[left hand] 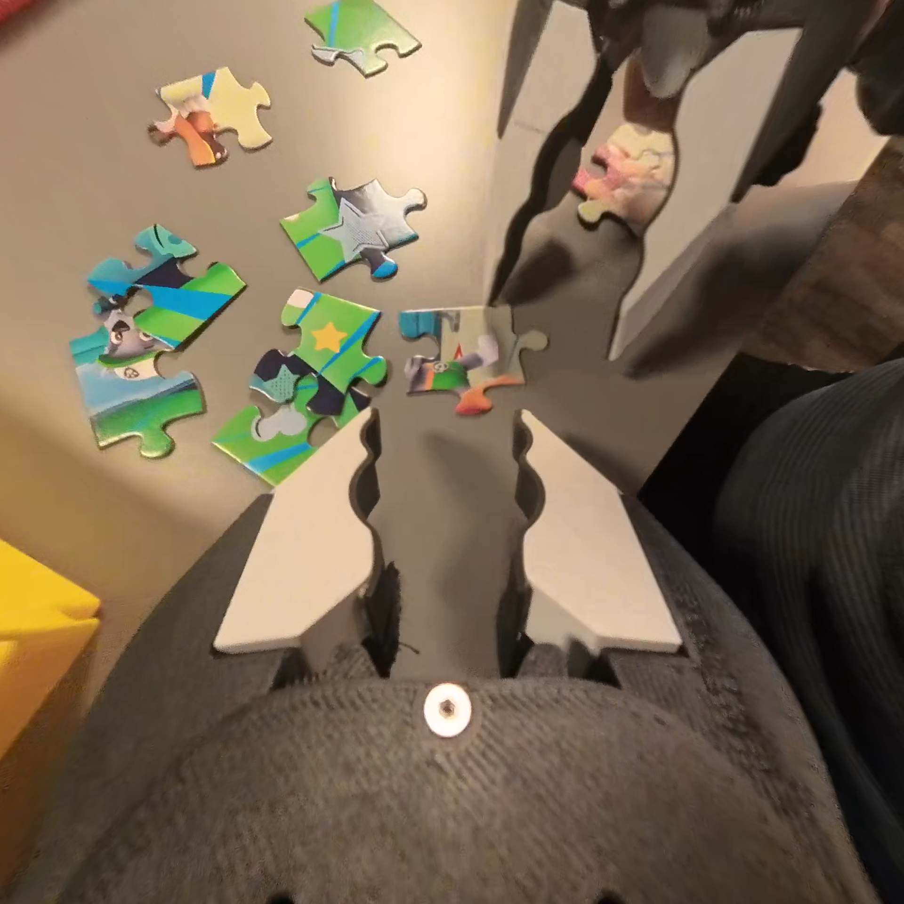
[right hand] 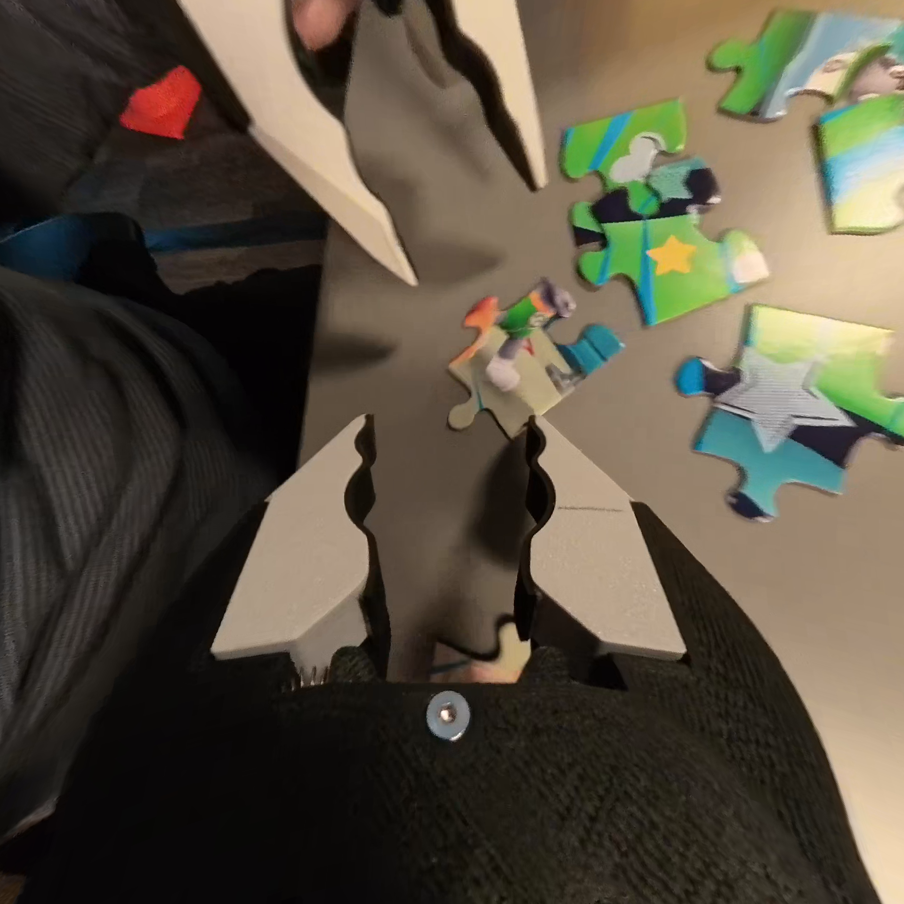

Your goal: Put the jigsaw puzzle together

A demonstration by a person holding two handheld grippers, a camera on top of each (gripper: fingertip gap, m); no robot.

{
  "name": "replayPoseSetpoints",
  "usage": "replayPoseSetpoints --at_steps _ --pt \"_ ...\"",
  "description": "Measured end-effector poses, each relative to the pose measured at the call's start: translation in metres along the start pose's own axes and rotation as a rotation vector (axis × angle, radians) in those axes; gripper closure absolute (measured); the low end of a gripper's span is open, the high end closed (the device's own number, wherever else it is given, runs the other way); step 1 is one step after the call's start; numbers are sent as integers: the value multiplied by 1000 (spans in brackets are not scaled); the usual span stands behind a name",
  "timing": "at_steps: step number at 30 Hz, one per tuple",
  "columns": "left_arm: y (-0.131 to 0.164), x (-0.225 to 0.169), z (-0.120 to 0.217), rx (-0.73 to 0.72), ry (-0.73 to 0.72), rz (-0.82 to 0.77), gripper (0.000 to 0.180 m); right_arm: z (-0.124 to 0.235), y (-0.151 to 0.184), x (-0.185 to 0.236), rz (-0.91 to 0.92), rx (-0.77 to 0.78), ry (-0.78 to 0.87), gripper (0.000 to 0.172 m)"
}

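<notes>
- Grey fingers (left hand: 313, 528) of the left gripper (left hand: 447, 416) are filling the foreground of the left wrist view, standing apart with only bare table (left hand: 445, 489) between them; nothing is being held.
- Just ahead of those tips, a cream, green and orange puzzle piece (left hand: 464, 352) is lying flat on the table, apart from both fingers and roughly in line with the gap.
- Across the piece, the right gripper (right hand: 447, 425) is facing the left one; its jaws are likewise standing apart with nothing pressed between them.
- One right fingertip (right hand: 538, 435) is sitting right at a corner of the same piece (right hand: 518, 372); whether it is touching cannot be told through the blur.
- Seen from the right gripper, the piece is lying ahead and off toward that finger rather than centred in the gap, so the right gripper is looking nearer to it than the left.
- Its rounded cream tab is pointing toward the table edge and its blue end toward the other pieces.
- A joined group with a yellow-star piece (left hand: 327, 342) is lying just beside the left finger, near but apart from the lone piece.
- Another pale piece (left hand: 626, 181) is showing under the right gripper's frame.
- Farther off, more loose pieces are scattered, and a yellow box (left hand: 34, 636) is sitting at the frame's edge.
</notes>
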State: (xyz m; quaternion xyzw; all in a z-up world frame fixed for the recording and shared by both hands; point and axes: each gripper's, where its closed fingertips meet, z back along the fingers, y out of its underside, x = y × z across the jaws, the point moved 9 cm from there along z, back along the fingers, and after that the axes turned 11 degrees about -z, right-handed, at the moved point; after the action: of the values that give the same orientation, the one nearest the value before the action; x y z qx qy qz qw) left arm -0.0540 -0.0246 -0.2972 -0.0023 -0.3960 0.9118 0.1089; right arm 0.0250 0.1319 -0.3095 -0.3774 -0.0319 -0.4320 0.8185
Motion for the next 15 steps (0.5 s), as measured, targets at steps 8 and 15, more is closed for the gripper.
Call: replayPoseSetpoints --at_steps 8,15 --pt "18 -9 2 -7 25 35 125 6 13 30 33 -96 -36 111" --pt "18 -7 -1 -32 55 -56 138 86 51 3 136 -508 553 118"
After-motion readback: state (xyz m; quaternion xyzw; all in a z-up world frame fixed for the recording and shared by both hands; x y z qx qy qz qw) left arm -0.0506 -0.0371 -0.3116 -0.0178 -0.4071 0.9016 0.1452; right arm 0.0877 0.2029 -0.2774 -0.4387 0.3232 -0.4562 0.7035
